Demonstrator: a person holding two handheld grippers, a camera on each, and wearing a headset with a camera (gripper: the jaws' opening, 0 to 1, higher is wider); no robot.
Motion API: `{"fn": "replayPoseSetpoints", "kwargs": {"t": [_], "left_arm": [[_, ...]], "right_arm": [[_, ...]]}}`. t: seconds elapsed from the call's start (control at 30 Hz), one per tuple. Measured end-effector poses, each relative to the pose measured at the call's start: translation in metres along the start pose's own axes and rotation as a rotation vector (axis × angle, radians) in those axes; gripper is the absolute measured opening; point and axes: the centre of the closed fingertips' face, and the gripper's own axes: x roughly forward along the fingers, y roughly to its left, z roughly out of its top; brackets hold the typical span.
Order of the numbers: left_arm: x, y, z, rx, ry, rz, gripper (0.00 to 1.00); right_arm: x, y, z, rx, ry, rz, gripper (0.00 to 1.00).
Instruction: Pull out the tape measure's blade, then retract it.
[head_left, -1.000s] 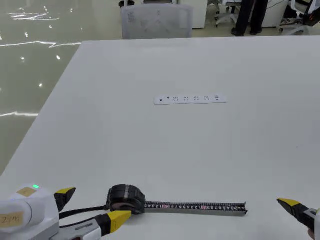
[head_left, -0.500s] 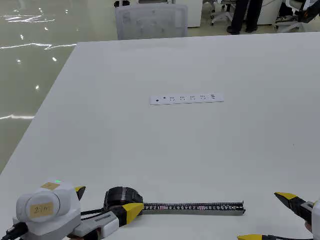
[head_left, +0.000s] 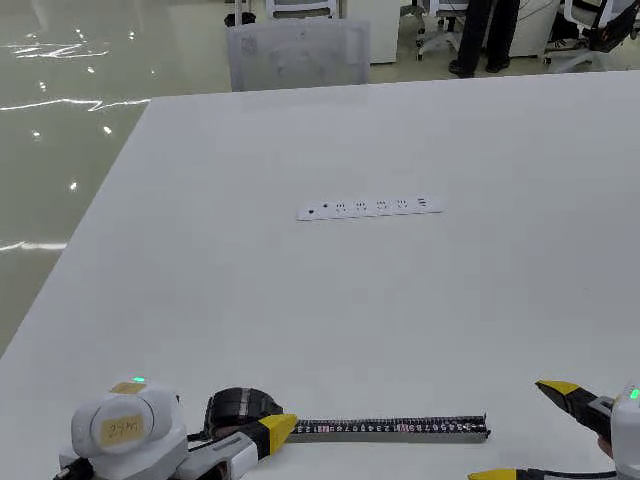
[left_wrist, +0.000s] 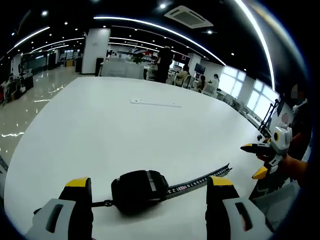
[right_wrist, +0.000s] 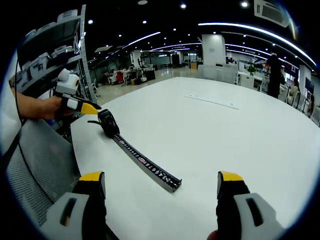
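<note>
The black tape measure case (head_left: 242, 408) lies near the table's front edge, and its blade (head_left: 400, 428) is drawn out flat to the right, ending in a hook. My left gripper (head_left: 225, 418) is open, with one yellow-tipped jaw on each side of the case (left_wrist: 139, 189) and a gap between the jaws and the case. The right gripper (head_left: 525, 432) is open a short way right of the blade's end (right_wrist: 172, 184), holding nothing. In the right gripper view the case (right_wrist: 108, 122) and the left gripper (right_wrist: 87, 107) lie farther off to the left.
A white power strip (head_left: 370, 207) lies flat mid-table. The white table (head_left: 400, 300) stretches far ahead, with its left edge running diagonally. A grey chair (head_left: 297, 55) stands at the far end, with people and office chairs beyond it.
My left gripper has moved forward, so its jaws now flank the tape case. The right gripper has come slightly further into view. The blade's length looks unchanged.
</note>
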Motion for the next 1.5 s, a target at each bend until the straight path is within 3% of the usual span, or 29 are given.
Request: {"fn": "replayPoseSetpoints", "kwargs": {"t": [0.3,0.53,0.8,0.97,1.13,1.33,1.5], "left_arm": [[0.01,0.006,-0.015,-0.016,0.03,0.027,0.91],[0.016,0.003,-0.014,-0.034,0.012,0.023,0.9],[0.024,0.007,-0.019,-0.041,0.005,0.066,0.9],[0.028,0.008,-0.023,-0.111,-0.007,0.076,0.88],[0.029,0.007,-0.028,-0.075,-0.01,0.086,0.82],[0.031,0.011,-0.03,-0.09,-0.017,0.104,0.8],[0.032,0.007,-0.031,-0.071,-0.015,0.093,0.77]], "right_arm": [[0.001,-0.002,-0.001,0.011,-0.013,0.013,0.93],[0.004,-0.006,-0.005,0.011,-0.011,0.014,0.93],[0.01,-0.006,-0.009,0.012,-0.007,0.024,0.93],[0.013,-0.006,-0.012,0.01,-0.005,0.033,0.92],[0.017,-0.007,-0.014,0.007,0.006,0.042,0.92],[0.022,-0.011,-0.014,0.007,0.004,0.052,0.92],[0.024,-0.014,-0.015,0.007,0.007,0.054,0.92]]}}
